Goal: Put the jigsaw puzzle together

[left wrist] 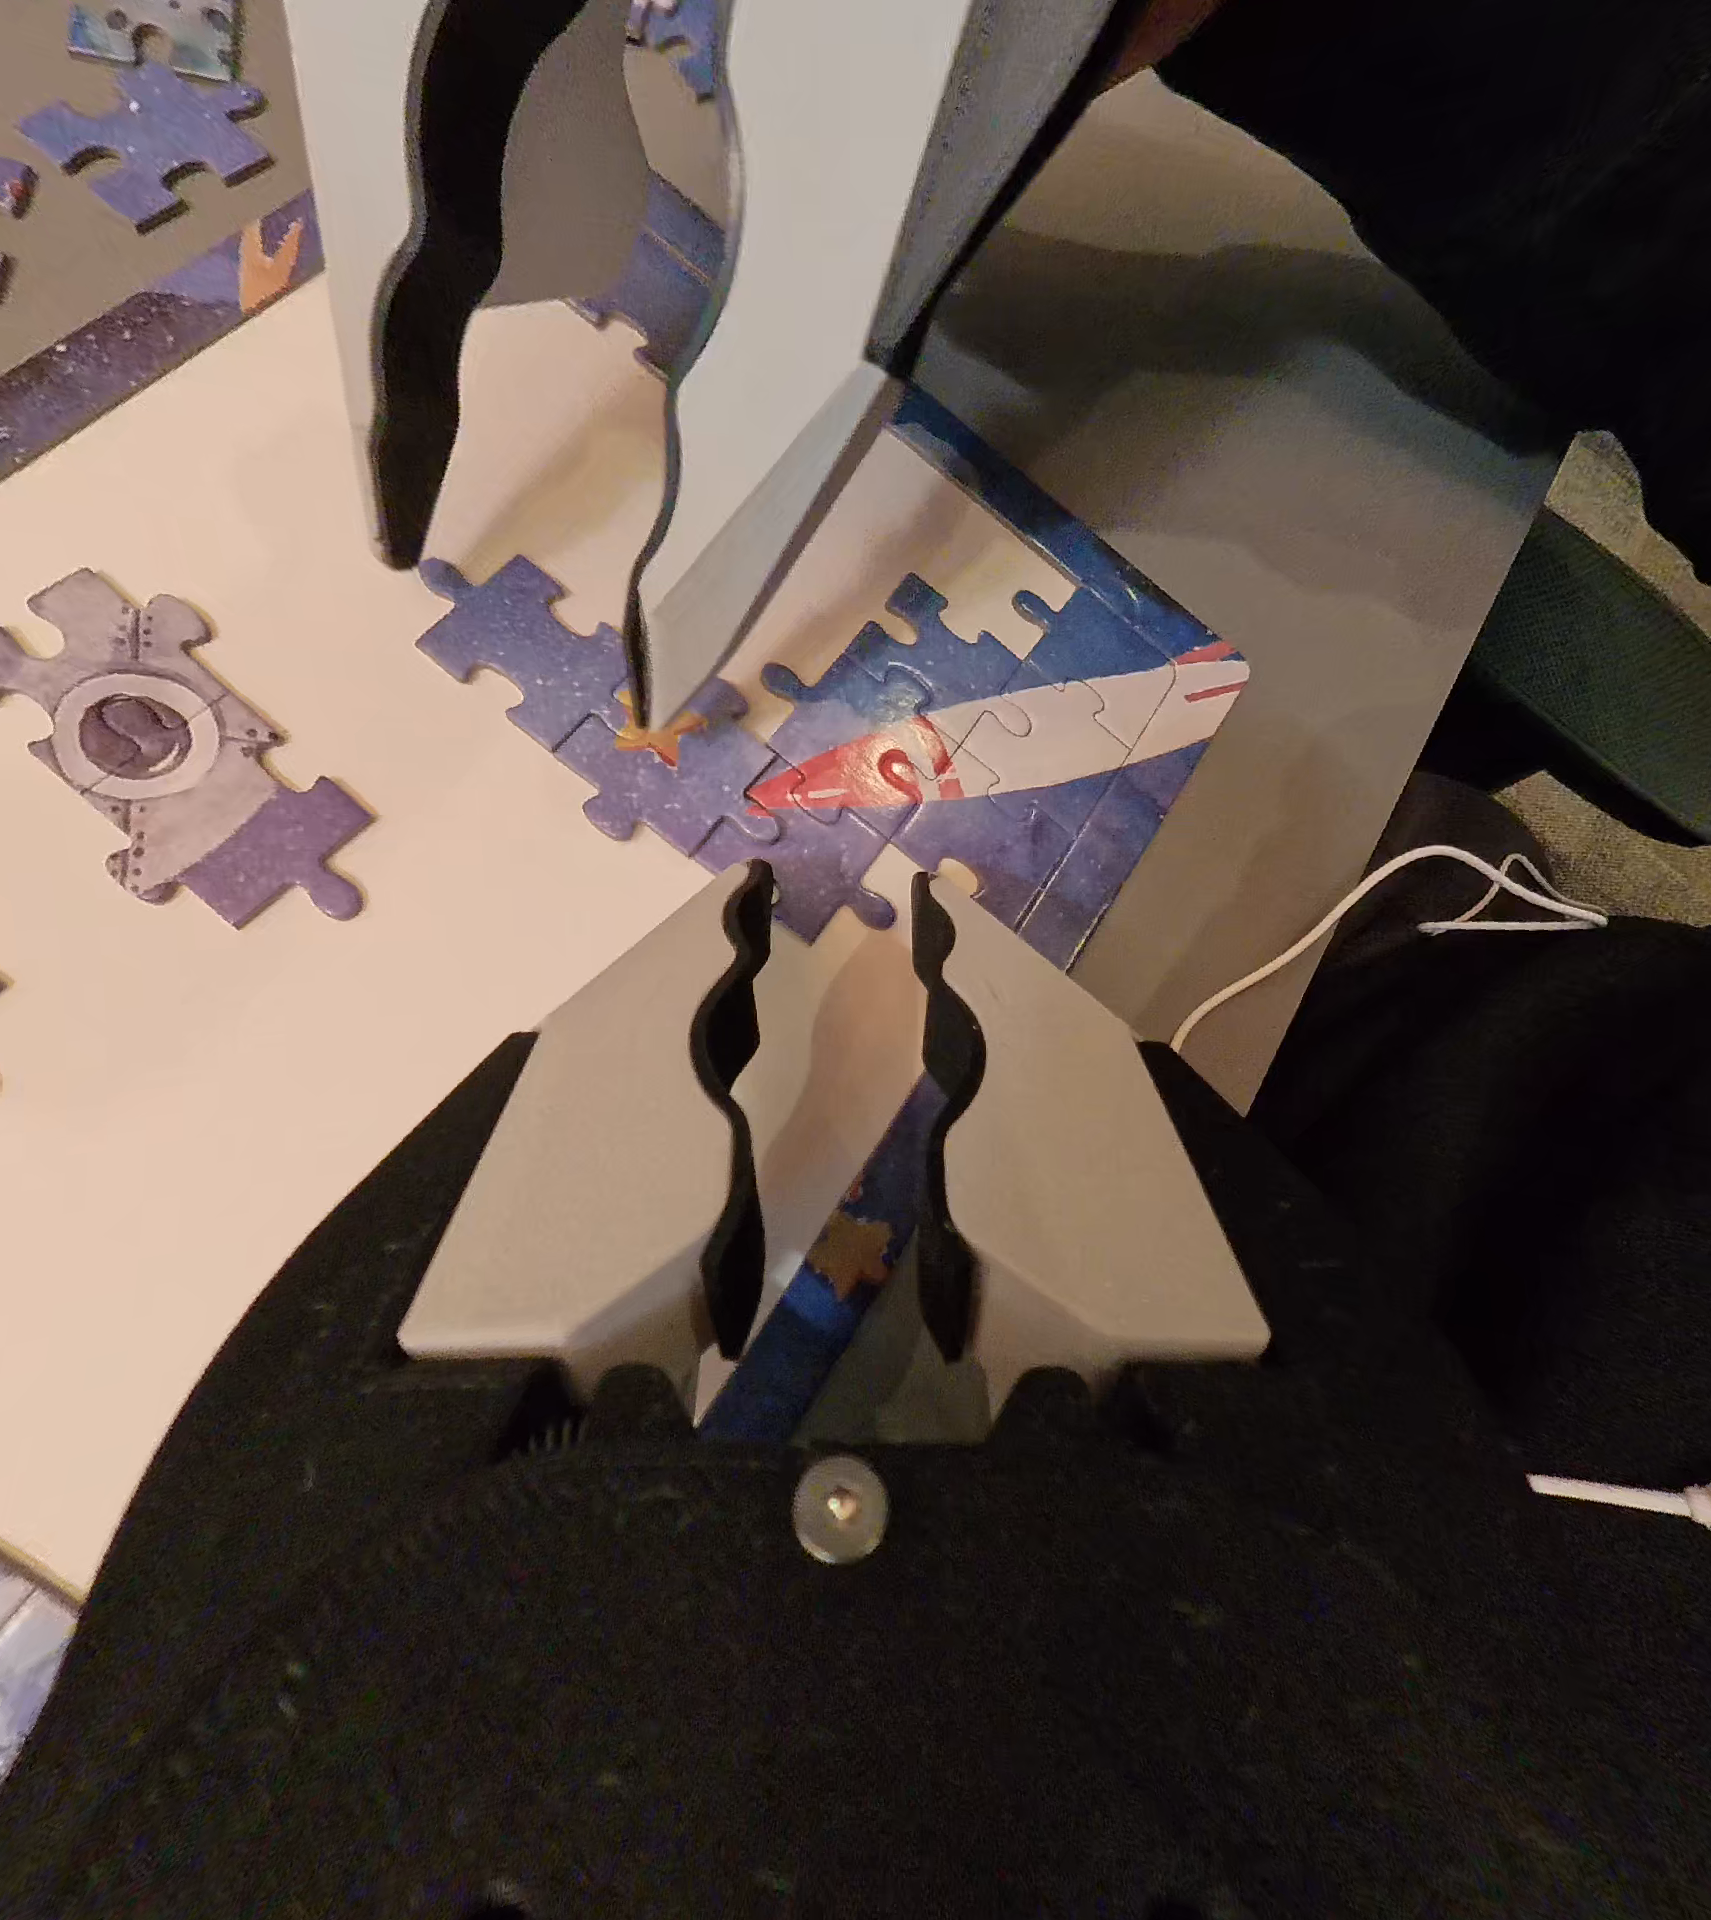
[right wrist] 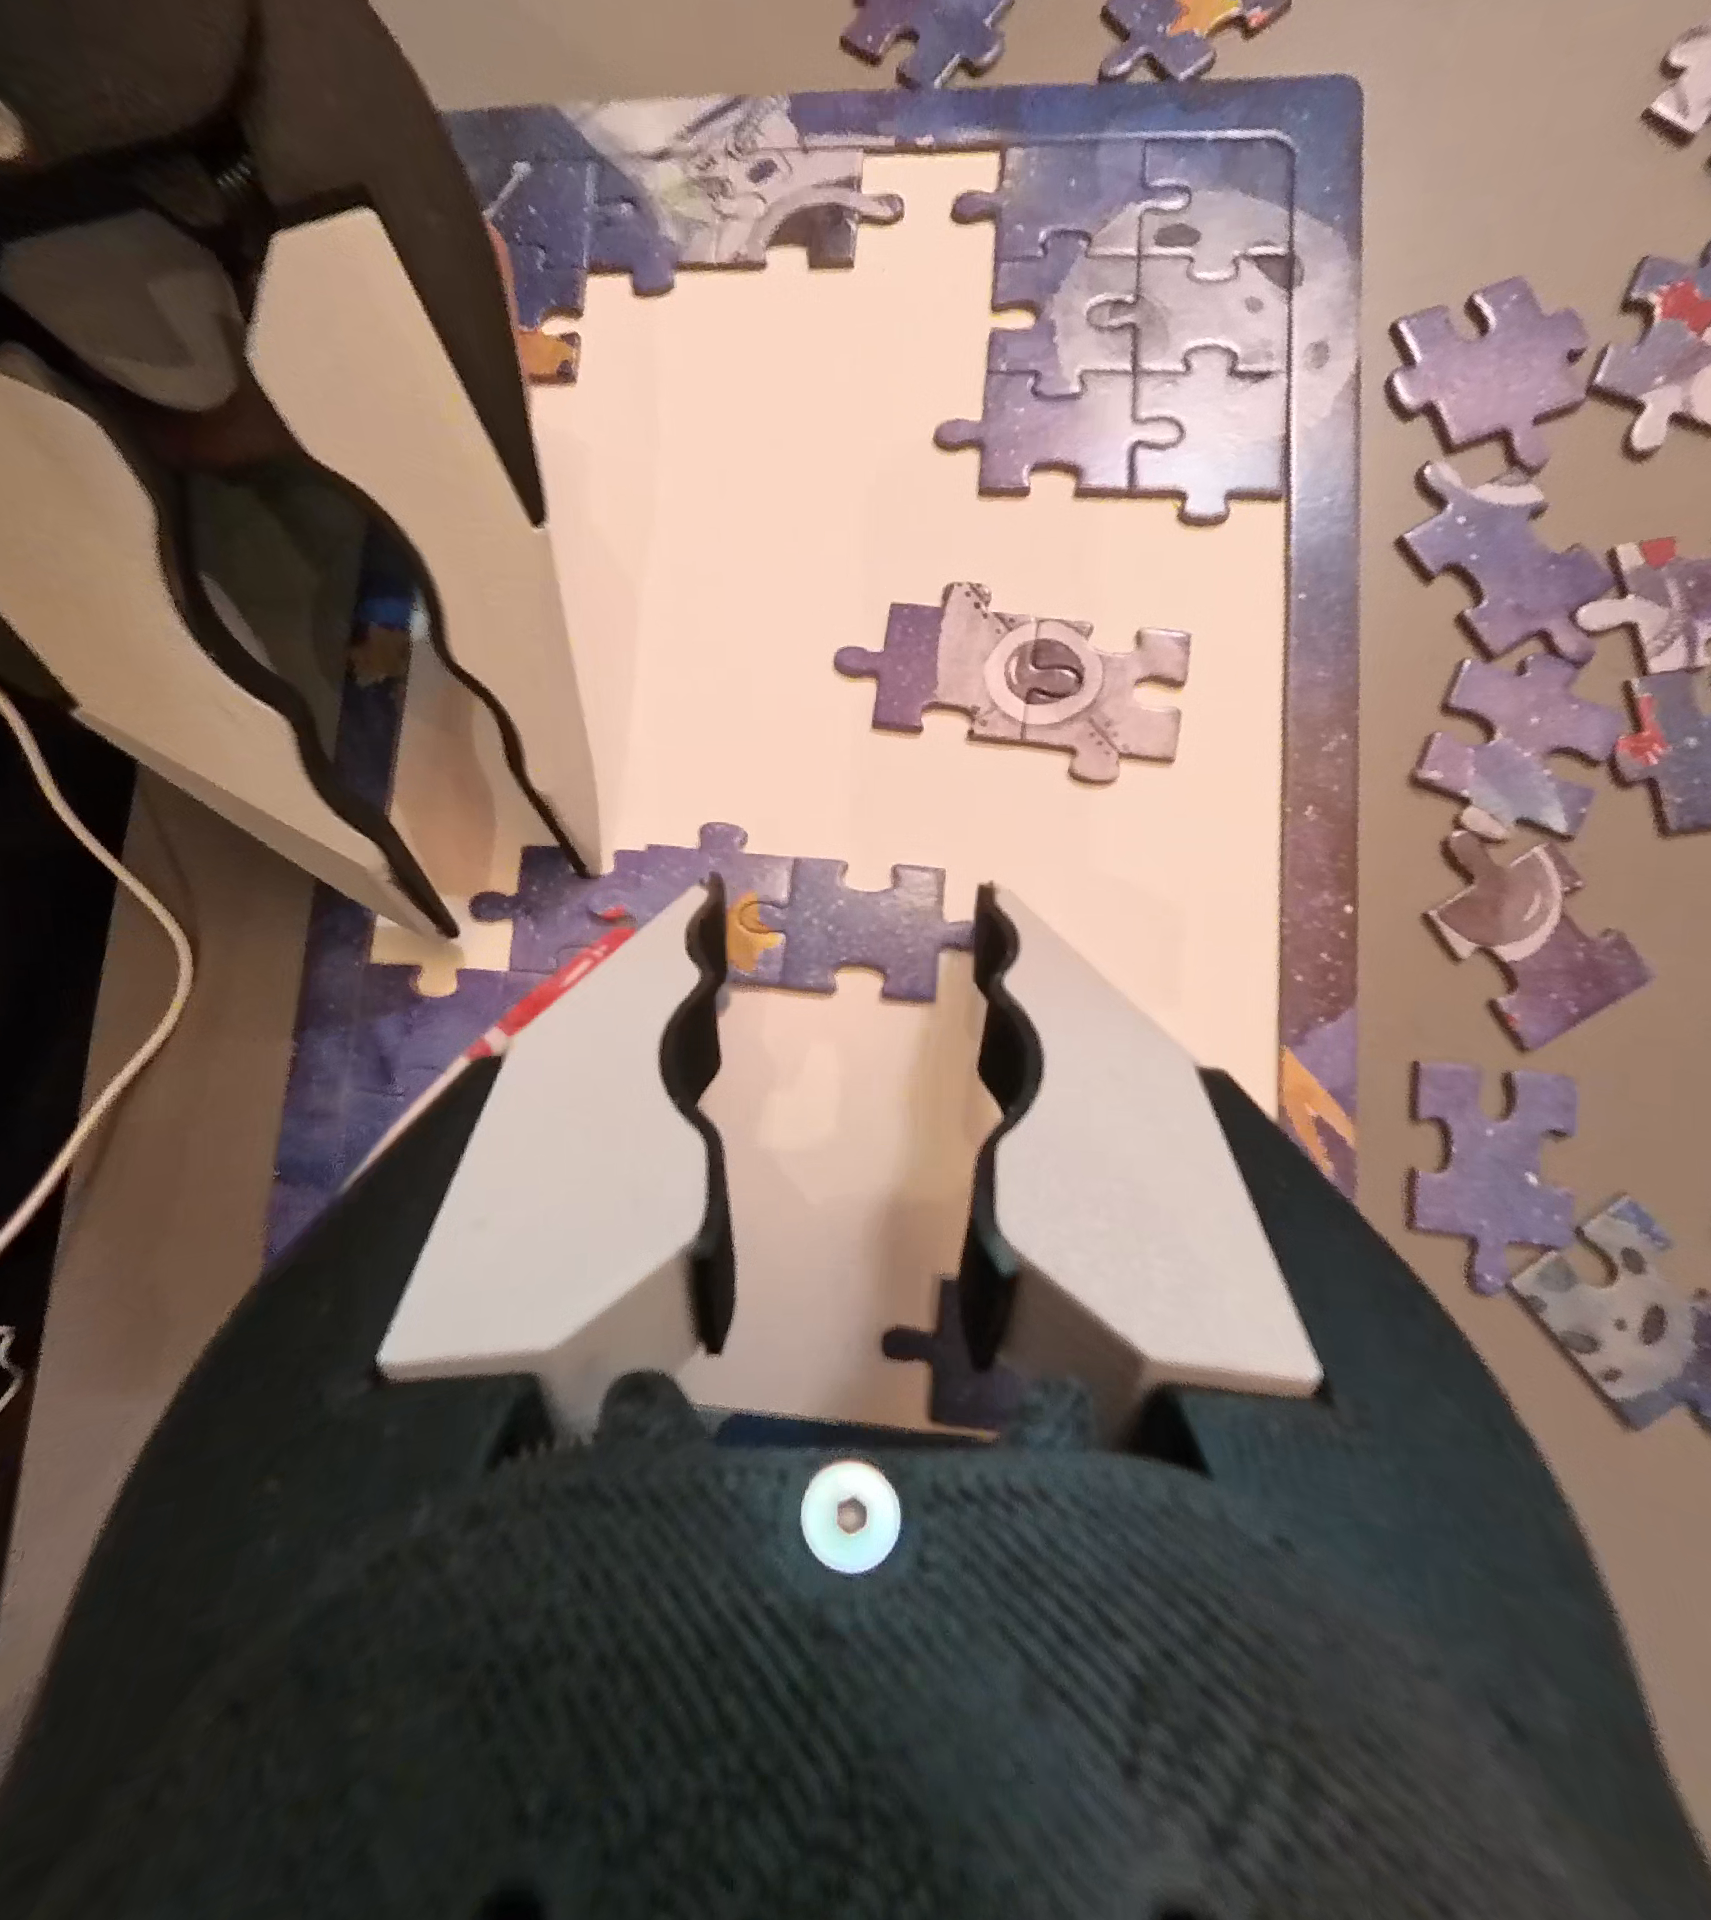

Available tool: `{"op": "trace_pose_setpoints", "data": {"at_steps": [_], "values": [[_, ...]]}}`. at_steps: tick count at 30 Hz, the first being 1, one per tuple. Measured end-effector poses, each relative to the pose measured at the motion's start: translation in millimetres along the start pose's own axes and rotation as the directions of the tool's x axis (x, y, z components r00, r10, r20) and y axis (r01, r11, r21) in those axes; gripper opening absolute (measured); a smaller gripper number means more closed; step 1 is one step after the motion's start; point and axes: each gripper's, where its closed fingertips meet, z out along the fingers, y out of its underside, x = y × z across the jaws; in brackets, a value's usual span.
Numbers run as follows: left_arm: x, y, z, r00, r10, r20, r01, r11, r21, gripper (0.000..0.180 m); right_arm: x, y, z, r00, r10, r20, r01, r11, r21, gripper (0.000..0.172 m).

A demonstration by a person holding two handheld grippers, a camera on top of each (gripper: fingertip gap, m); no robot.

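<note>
A puzzle tray [right wrist: 1320, 623] with a blue border and a cream base lies on a grey table. A rocket section [left wrist: 986, 748] is assembled in its near corner. A blue starry piece [right wrist: 872, 930] lies flat, joined to a piece with an orange star [left wrist: 664, 769]. My right gripper [right wrist: 851, 891] is open, with its fingertips straddling the blue piece [left wrist: 518, 655] on the board. My left gripper [left wrist: 840, 883] is open and holds nothing. Its tips sit low over the edge of the rocket section, beside the right gripper [left wrist: 524, 634].
A joined pair of grey porthole pieces [right wrist: 1027, 675] lies loose mid-tray and also shows in the left wrist view [left wrist: 155, 738]. A moon section [right wrist: 1142, 332] is assembled at the far corner. Several loose pieces [right wrist: 1516, 582] lie right of the tray. A white cable [right wrist: 134, 1039] hangs at the left.
</note>
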Motion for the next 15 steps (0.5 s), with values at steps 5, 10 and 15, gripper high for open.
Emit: {"op": "trace_pose_setpoints", "data": {"at_steps": [5,10,15], "values": [[0,0,0,1.0,0.002,0.001,-0.002,1.0,-0.002,0.026,-17,-4,3,0.998,-0.066,-0.024,0.066,0.998,-0.017,0.048],[0,0,0,1.0,-0.005,-0.002,0.005,1.0,0.002,0.026,-19,0,9,0.988,-0.125,-0.096,0.119,0.991,-0.066,0.059],[1,0,0,1.0,-0.002,0.002,0.002,1.0,0.0,0.027,-16,3,7,0.987,-0.119,-0.107,0.112,0.991,-0.073,0.059]]}}
